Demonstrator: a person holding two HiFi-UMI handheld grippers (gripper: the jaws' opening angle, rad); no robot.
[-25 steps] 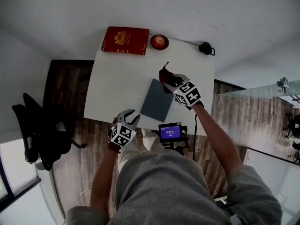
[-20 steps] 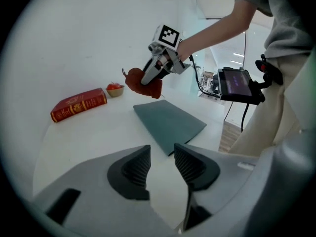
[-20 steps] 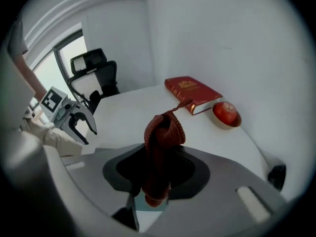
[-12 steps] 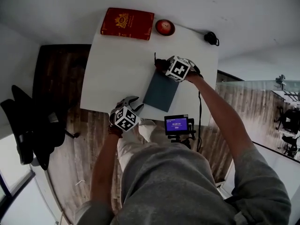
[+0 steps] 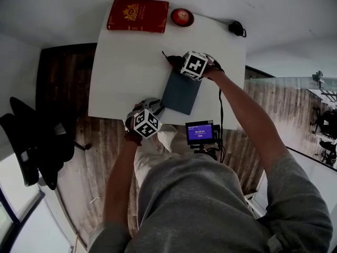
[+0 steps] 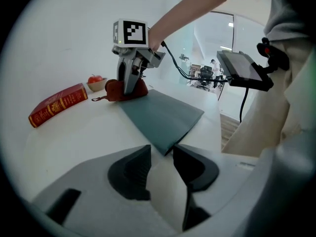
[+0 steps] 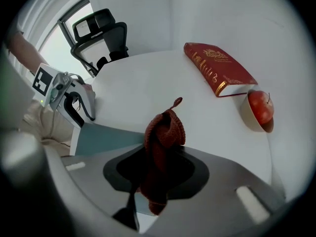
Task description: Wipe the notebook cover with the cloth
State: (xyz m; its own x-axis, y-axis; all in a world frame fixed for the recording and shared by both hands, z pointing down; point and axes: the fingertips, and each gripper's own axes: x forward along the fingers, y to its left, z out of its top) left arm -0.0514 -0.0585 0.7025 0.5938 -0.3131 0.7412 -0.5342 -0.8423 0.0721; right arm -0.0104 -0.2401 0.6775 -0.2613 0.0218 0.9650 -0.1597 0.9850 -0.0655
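A dark grey-blue notebook [image 5: 181, 94] lies flat on the white table [image 5: 126, 73]. My right gripper [image 5: 178, 63] is shut on a dark red knitted cloth [image 7: 164, 132], which hangs down at the notebook's far end [image 6: 163, 115]. The cloth [image 6: 123, 90] rests on the table and the cover's far edge. My left gripper [image 6: 162, 152] sits low at the table's front edge. Its jaws are closing, with the notebook's near corner right at their tips, and a gap still shows. In the right gripper view the left gripper [image 7: 69, 100] stands beside the notebook [image 7: 106, 137].
A red hardcover book [image 5: 138, 15] and an apple in a small bowl [image 5: 182, 17] sit at the table's far edge, with a black cable lump [image 5: 236, 28] at the far right corner. A small screen on a stand [image 5: 200, 133] is at the front edge. An office chair [image 5: 37, 141] stands left.
My right gripper carried the cloth left, from the notebook's far right corner to its far end. My left gripper rose from below the table edge to the notebook's near corner.
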